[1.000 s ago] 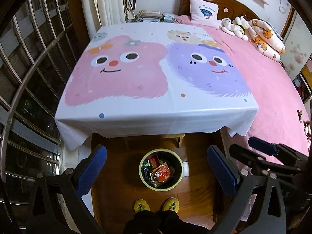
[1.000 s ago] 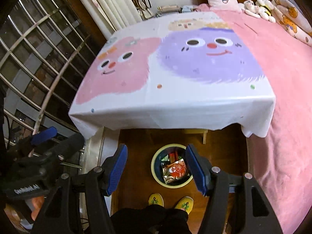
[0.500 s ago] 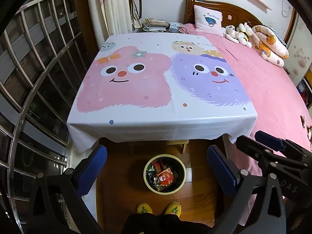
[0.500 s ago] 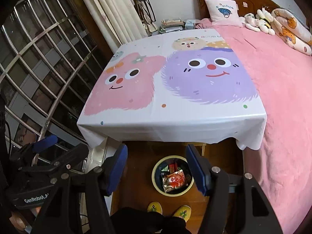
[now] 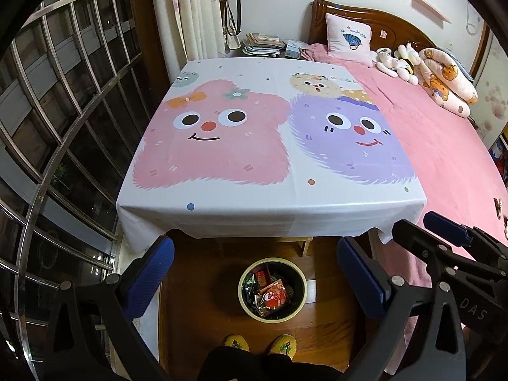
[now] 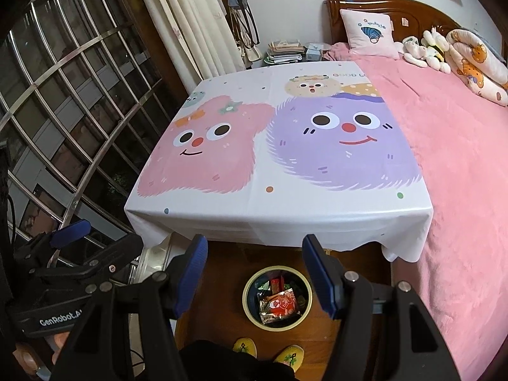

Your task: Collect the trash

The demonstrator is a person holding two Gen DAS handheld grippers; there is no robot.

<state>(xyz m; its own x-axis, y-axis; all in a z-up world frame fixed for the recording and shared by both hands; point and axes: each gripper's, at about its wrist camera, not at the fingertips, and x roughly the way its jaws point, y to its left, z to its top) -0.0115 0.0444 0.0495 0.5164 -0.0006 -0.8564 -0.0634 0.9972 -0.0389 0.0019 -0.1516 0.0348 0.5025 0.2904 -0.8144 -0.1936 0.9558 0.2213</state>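
Note:
A round bin [image 5: 243, 298] with a pale rim stands on the wooden floor in front of the table and also shows in the right wrist view [image 6: 247, 304]. It holds several crumpled snack wrappers [image 5: 271, 295], a red one on top [image 6: 281, 304]. My left gripper [image 5: 257, 279] is open and empty, held high above the bin. My right gripper [image 6: 255, 276] is open and empty, also above the bin. Each gripper shows at the edge of the other's view. The table [image 5: 270, 197] carries a cartoon-monster cloth with nothing on it.
A pink bed [image 5: 444, 146] with pillows and plush toys lies right of the table. A barred window [image 5: 63, 111] runs along the left. Curtains and a nightstand with books [image 5: 263, 44] stand behind. My yellow slippers [image 5: 236, 343] are beside the bin.
Both grippers have risen and tilted up, so the table, bed and wall show more fully and the bin sits lower in view. Both stay open and empty.

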